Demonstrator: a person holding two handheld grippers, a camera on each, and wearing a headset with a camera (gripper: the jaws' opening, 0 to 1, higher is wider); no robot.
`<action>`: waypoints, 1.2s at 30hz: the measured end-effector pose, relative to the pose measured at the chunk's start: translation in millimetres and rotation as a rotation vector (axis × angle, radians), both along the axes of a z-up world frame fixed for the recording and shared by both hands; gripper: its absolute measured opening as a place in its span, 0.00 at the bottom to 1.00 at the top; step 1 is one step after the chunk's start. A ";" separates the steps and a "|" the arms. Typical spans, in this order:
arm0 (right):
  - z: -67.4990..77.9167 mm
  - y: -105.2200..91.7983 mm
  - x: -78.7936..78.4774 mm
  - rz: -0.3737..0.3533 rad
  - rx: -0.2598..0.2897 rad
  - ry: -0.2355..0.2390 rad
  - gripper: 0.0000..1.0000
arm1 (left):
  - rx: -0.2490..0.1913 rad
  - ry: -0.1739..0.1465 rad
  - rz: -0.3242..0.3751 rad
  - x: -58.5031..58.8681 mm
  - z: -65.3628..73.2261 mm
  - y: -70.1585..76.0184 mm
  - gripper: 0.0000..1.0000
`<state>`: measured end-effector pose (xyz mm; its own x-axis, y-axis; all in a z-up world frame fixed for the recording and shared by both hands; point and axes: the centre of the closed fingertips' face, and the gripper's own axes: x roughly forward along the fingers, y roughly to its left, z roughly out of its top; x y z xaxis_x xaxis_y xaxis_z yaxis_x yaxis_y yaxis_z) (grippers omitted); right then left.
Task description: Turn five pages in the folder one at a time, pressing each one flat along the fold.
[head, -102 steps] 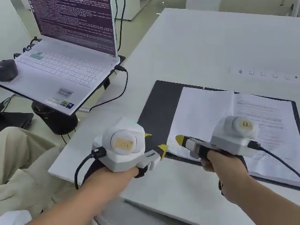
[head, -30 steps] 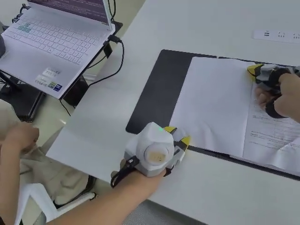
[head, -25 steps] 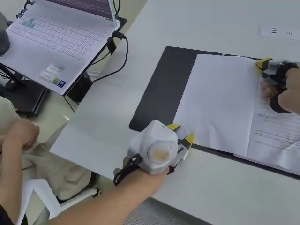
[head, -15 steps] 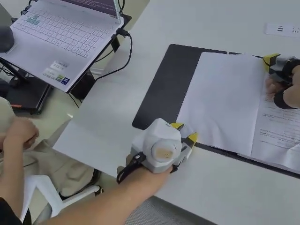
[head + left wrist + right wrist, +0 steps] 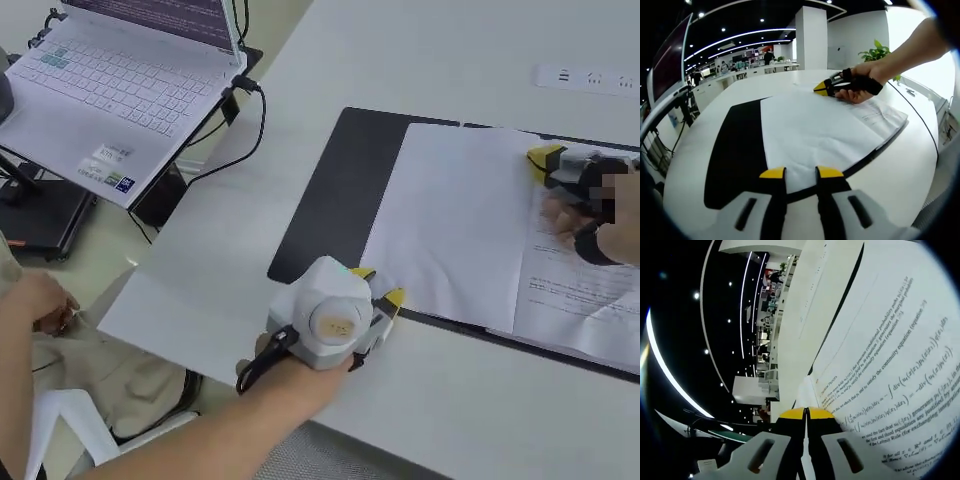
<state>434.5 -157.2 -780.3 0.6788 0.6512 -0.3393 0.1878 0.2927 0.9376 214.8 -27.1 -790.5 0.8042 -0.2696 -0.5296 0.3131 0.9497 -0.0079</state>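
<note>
- Right gripper (image 5: 542, 160): jaws closed tip to tip with nothing seen between them. It is laid on the paper at the far end of the fold (image 5: 522, 260). In the right gripper view the joined tips rest beside lines of printed formulae.
- Left gripper (image 5: 380, 287): jaws parted by a narrow gap and holding nothing. The tips sit at the near corner of the blank page (image 5: 450, 220), just at its bottom edge.
- Folder (image 5: 340, 200): lies open and flat on the white table (image 5: 450, 60). Its black inner cover is bare on the left, with the paper to the right of it.
- Done, as far as can be judged: the blank page lies turned over onto the left half, smooth and close to flat. The printed page (image 5: 575, 300) is exposed on the right half. Whether further sheets lie beneath the blank one cannot be told, so the number of pages turned so far is unknown.
- Step in hand, as a judgement: pressing the turned page flat along the fold, begun at the far end, with the near end of the crease not yet reached.
- Left to do: finishing this crease, then whatever page turns remain of the five.
- Surroundings: a laptop (image 5: 110, 90) on a stand off the table's left edge and a power strip (image 5: 590, 78) at the back, both well apart from the work.
</note>
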 end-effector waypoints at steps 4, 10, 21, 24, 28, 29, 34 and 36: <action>-0.2 2.4 -11.5 0.026 0.008 0.001 0.00 | -0.001 0.000 0.001 -0.2 0.3 -0.1 0.21; 0.3 3.4 -29.2 0.049 0.025 0.006 0.00 | -0.002 0.001 0.002 -0.1 0.3 -0.2 0.21; 2.1 4.7 -68.0 0.113 0.028 -0.002 0.00 | 0.001 -0.004 -0.002 -0.8 0.6 -0.5 0.21; 1.9 6.8 -84.1 0.147 0.026 0.004 0.00 | 0.003 -0.004 -0.004 -1.0 1.0 -0.6 0.21; 0.8 10.9 -103.2 0.172 0.024 0.005 0.00 | 0.002 -0.005 -0.004 -1.1 0.8 -0.2 0.21; 0.8 11.3 -107.1 0.173 0.025 0.006 0.00 | 0.002 -0.004 -0.003 -1.1 0.5 0.0 0.21; -1.7 12.0 -128.3 0.186 0.024 0.011 0.00 | 0.004 -0.003 -0.004 -1.7 0.9 -0.2 0.21; -2.0 12.6 -136.1 0.196 0.017 0.012 0.00 | 0.003 -0.005 -0.004 -1.8 0.7 0.0 0.21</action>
<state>298.4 -144.6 -782.2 0.5341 0.7765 -0.3344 0.1402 0.3087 0.9408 213.0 -27.1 -789.8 0.8060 -0.2711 -0.5262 0.3165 0.9486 -0.0039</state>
